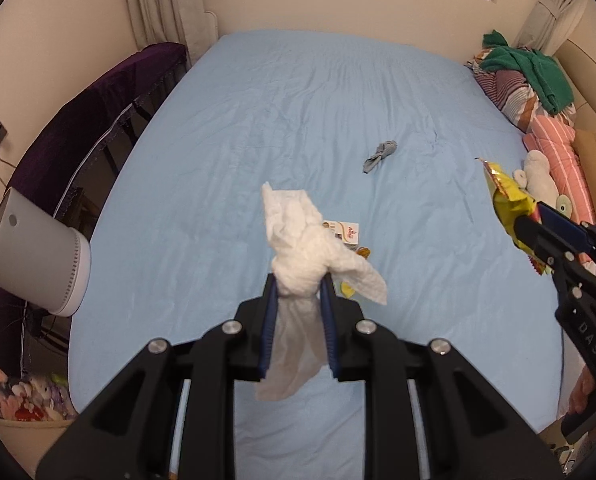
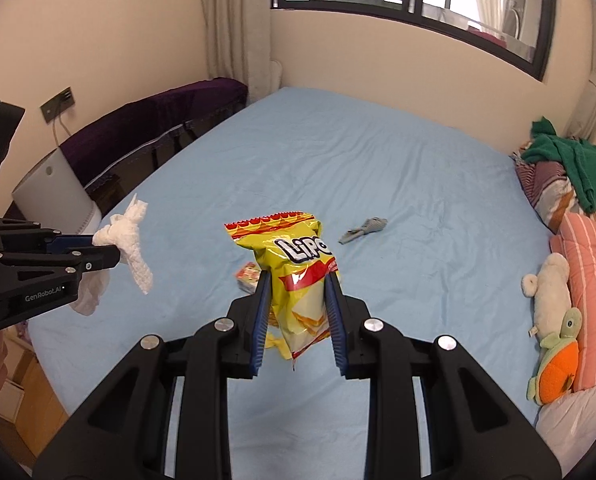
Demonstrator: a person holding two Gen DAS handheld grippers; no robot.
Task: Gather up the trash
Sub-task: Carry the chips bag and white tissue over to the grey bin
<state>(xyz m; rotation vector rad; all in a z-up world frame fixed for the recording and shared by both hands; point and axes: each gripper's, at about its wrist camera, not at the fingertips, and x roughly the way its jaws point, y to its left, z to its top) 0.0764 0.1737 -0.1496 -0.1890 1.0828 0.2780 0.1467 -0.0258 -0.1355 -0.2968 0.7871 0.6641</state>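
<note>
The tissue (image 1: 298,256) is held above the near part of the bed (image 1: 298,120), with a small packet (image 1: 343,232) lying on the sheet just behind it. A twisted cloth (image 1: 379,154) lies farther back, right of centre. Pillows (image 1: 513,92) are stacked along the right edge; what seems a bin (image 1: 38,256) stands left.

Crumpled white tissue (image 1: 301,256), yellow snack bag (image 2: 298,276), both aloft

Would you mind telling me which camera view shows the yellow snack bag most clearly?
The right wrist view is best: the yellow snack bag faces the camera, lettering legible, pinched in the right tongs. The left wrist view catches it only edge-on at the right border, crumpled and partly hidden by those tongs.
</note>
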